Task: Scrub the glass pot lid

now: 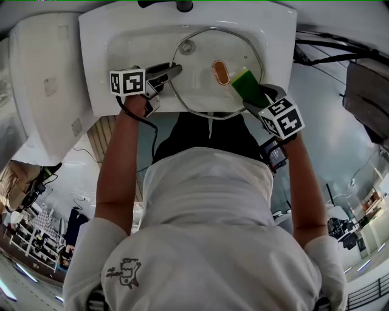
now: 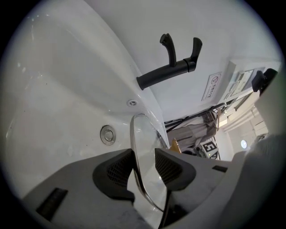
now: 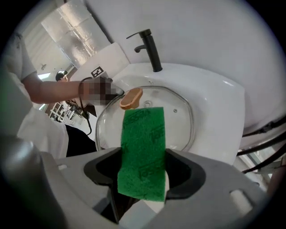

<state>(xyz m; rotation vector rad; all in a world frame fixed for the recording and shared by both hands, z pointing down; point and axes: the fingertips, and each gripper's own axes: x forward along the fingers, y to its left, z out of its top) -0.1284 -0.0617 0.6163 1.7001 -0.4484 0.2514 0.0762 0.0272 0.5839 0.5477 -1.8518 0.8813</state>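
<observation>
The glass pot lid (image 1: 206,91) with its brown knob (image 1: 220,71) lies tilted in the white sink (image 1: 97,61). My left gripper (image 1: 172,71) is shut on the lid's left rim. In the left gripper view the lid (image 2: 145,152) shows edge-on between the dark pads (image 2: 117,172) of the left gripper (image 2: 143,170). My right gripper (image 1: 254,96) is shut on a green sponge (image 1: 245,82) at the lid's right side. In the right gripper view the sponge (image 3: 143,147) sticks out of the right gripper (image 3: 143,172) just above the lid (image 3: 176,118), short of the knob (image 3: 131,98).
A black faucet (image 1: 182,5) (image 2: 172,71) (image 3: 149,44) stands at the sink's far edge. The drain (image 1: 187,47) (image 2: 107,134) sits in the basin beyond the lid. A white fixture (image 1: 42,91) is at the left, and black cables (image 1: 328,48) run at the right.
</observation>
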